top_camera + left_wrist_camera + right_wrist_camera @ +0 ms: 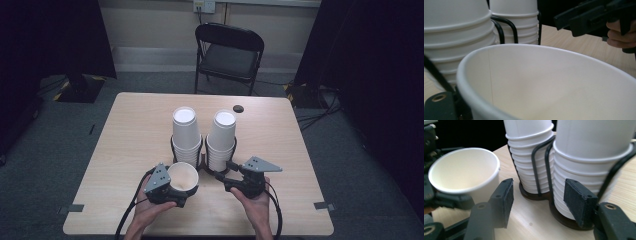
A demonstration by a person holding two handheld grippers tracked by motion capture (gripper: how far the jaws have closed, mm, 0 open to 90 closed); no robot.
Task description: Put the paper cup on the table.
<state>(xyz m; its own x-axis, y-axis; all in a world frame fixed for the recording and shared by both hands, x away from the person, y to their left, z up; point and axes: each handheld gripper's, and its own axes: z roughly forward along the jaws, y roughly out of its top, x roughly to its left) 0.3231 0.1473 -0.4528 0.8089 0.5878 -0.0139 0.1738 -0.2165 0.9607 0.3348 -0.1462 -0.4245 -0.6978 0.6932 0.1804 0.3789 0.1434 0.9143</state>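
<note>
The single paper cup (183,177) sits upright, mouth up, at the near middle of the table (130,140), just in front of the 2 inverted cup stacks. The left gripper (172,192) has it: the cup rests in that claw, low on its wall, and in the left gripper view the wide white rim (544,62) fills the foreground, so I take this claw as closed on the cup, though the pads themselves are hidden behind it. Behind the cup stands the left stack (186,135), and beside that the right stack (221,140), each nested bottom-up in a black wire holder (537,170) on a dark base. The right gripper (225,170) points in from the person's right, toward the foot of the right stack; its 2 padded jaws stand apart with nothing between them, and in the right gripper view the lower rims of that stack (586,170) lie straight ahead, just beyond the pads. From this claw the held cup (464,172) lies off to its left, near but not touching. The stacks' long axis runs upright, so a jaw set level would meet the cup walls side-on. I judge the right hand the nearer one to the right stack, and the next move likely turns on closing around its lowest or outermost cup.
</note>
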